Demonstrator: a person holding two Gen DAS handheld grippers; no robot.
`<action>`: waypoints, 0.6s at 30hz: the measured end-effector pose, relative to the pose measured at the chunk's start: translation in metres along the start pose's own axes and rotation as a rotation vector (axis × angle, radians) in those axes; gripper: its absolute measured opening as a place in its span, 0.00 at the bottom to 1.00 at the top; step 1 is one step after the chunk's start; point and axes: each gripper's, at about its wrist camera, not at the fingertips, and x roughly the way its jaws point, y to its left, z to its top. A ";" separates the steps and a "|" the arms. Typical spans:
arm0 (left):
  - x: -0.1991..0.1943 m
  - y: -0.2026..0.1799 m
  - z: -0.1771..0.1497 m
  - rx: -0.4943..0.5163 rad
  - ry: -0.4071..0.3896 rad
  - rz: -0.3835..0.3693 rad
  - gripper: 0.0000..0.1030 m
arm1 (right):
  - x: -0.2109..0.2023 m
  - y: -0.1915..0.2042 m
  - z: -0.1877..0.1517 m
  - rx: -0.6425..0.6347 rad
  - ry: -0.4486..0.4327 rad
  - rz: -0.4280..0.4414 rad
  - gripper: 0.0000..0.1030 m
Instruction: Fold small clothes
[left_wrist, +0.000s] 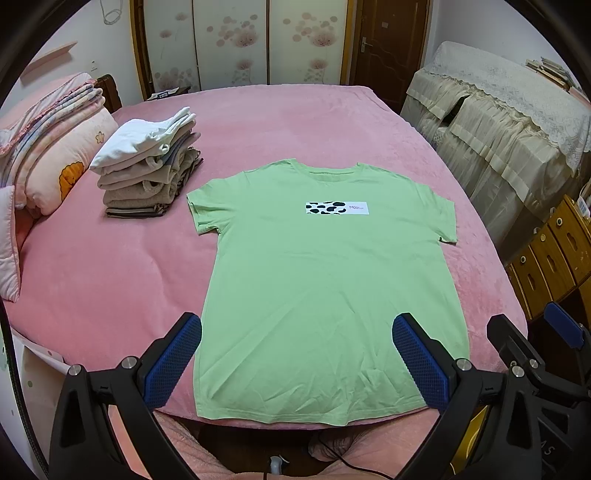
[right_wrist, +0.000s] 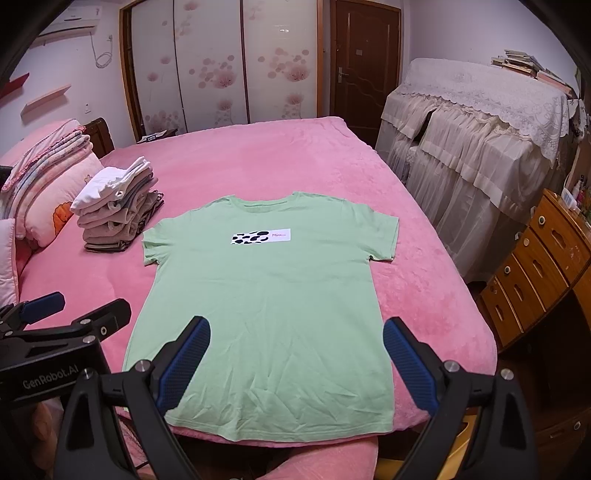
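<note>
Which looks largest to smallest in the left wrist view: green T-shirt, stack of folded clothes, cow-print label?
1. Green T-shirt, by far the largest.
2. Stack of folded clothes; it lies farther from the camera, but the ranking stands.
3. Cow-print label, a small strip on the shirt's chest.

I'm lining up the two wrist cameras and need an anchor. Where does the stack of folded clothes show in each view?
Left wrist: the stack of folded clothes sits upper left, left of the green T-shirt.
Right wrist: the stack is at mid-left, smaller, beside the shirt's sleeve.
Shared landmark: the cow-print patch on the shirt's chest.
</note>
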 end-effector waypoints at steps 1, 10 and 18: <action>-0.001 0.000 0.000 -0.002 0.000 -0.001 1.00 | -0.001 0.000 0.001 0.001 0.001 0.002 0.93; -0.002 0.000 -0.004 -0.006 -0.005 -0.002 1.00 | -0.003 0.001 0.003 0.014 -0.002 0.010 0.93; -0.002 0.000 -0.005 -0.004 -0.005 -0.002 1.00 | -0.001 -0.007 0.004 0.029 -0.012 0.002 0.93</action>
